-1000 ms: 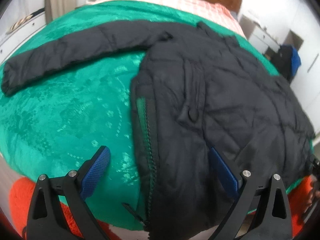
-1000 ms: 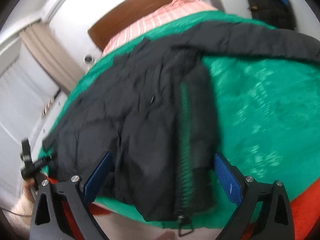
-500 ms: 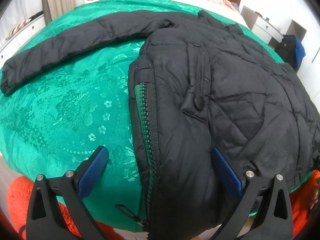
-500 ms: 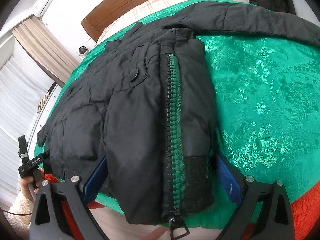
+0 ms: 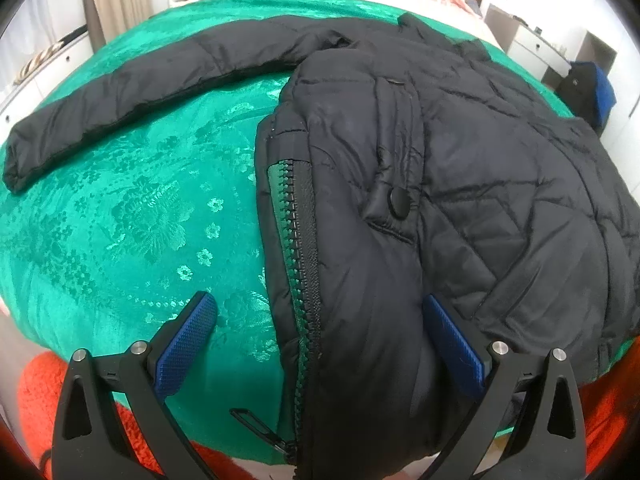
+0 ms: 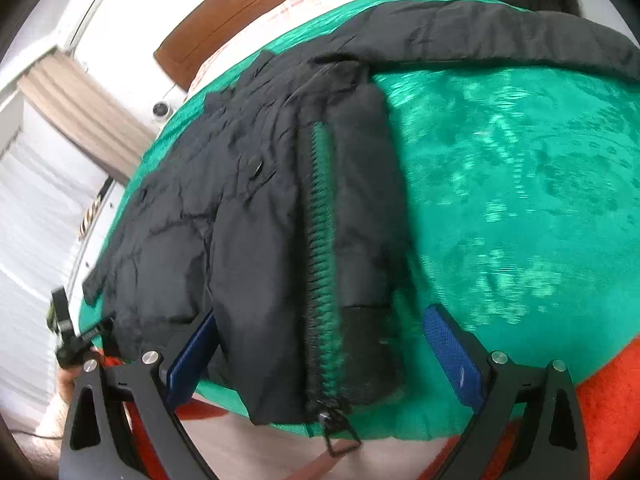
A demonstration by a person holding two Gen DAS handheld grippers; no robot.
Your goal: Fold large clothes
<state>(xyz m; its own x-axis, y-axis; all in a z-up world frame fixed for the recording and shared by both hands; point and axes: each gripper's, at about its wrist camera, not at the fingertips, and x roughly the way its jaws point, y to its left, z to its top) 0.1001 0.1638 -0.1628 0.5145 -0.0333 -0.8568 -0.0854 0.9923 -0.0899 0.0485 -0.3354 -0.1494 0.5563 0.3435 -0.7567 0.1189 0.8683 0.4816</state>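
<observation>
A black puffer jacket [image 5: 440, 200] with a green-backed zipper lies on the green bedspread [image 5: 120, 220], one front panel folded over the body. One sleeve [image 5: 140, 92] stretches out to the left. My left gripper [image 5: 320, 344] is open, its jaws straddling the jacket's zipper edge at the hem. In the right wrist view the jacket [image 6: 260, 220] shows with its other sleeve [image 6: 500, 36] stretched right. My right gripper [image 6: 320, 356] is open, jaws on either side of the hem by the zipper pull [image 6: 336, 436].
An orange blanket [image 5: 36, 400] hangs below the bed's near edge, also in the right wrist view [image 6: 608, 408]. A wooden headboard [image 6: 240, 12] and curtain [image 6: 88, 112] stand at the far side. A dark bag [image 5: 588, 92] sits by white furniture.
Both grippers have moved closer to the jacket's hem. The right wrist view has swung and is blurred with motion.
</observation>
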